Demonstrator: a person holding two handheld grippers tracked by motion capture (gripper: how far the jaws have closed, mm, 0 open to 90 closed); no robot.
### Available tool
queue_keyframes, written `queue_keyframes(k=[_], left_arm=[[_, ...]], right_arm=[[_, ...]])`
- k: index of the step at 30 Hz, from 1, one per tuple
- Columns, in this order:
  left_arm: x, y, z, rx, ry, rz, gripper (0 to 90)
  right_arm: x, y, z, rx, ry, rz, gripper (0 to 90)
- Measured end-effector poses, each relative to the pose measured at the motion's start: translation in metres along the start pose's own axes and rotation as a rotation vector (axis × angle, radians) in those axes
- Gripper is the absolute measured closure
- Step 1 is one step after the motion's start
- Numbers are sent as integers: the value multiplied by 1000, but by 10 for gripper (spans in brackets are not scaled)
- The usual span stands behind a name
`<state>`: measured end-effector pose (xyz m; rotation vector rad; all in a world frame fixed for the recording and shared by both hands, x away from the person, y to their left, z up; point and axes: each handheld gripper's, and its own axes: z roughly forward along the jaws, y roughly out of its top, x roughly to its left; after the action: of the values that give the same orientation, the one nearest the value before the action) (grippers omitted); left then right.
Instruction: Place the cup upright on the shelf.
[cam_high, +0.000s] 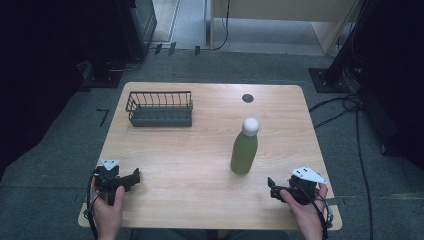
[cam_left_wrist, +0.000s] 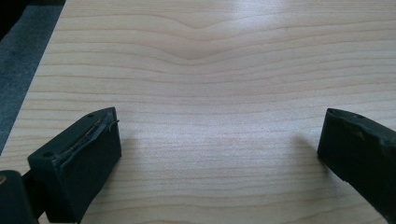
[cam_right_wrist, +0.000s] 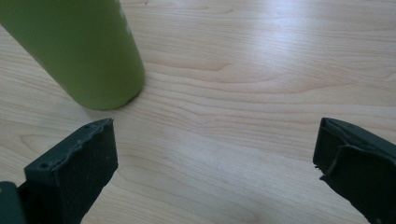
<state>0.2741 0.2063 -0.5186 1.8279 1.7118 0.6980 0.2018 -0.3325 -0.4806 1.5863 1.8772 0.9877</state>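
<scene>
The wire basket (cam_high: 160, 108) at the far left of the table (cam_high: 200, 145) looks empty to me, though its dark floor is hard to read from the high view. The green bottle (cam_high: 244, 150) stands upright right of centre, long axis vertical, white cap (cam_high: 250, 126) on top, well apart from the basket. A small dark round spot (cam_high: 247, 98) lies beyond it; I cannot tell what it is.

My left gripper (cam_high: 134, 176) rests at the near left corner, jaws spread wide with bare wood between them. My right gripper (cam_high: 272, 188) sits at the near right, just in front of the bottle, jaws also wide apart and holding nothing. In the right gripper view the bottle (cam_right_wrist: 84, 51) is cut off at the top; only its lower body and base show.
</scene>
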Motion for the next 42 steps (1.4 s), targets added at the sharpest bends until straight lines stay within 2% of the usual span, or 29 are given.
queue_keyframes(k=[11, 28, 38, 42], left_arm=[[0, 0, 0, 0, 0, 1, 0], [0, 0, 0, 0, 0, 1, 0], [0, 0, 0, 0, 0, 1, 0], [0, 0, 0, 0, 0, 0, 0]], right_arm=[[19, 13, 5, -7, 52, -21, 0], [54, 42, 15, -39, 137, -62, 0], [69, 54, 24, -78, 180, -49, 0], [74, 58, 28, -90, 168, -41, 0]])
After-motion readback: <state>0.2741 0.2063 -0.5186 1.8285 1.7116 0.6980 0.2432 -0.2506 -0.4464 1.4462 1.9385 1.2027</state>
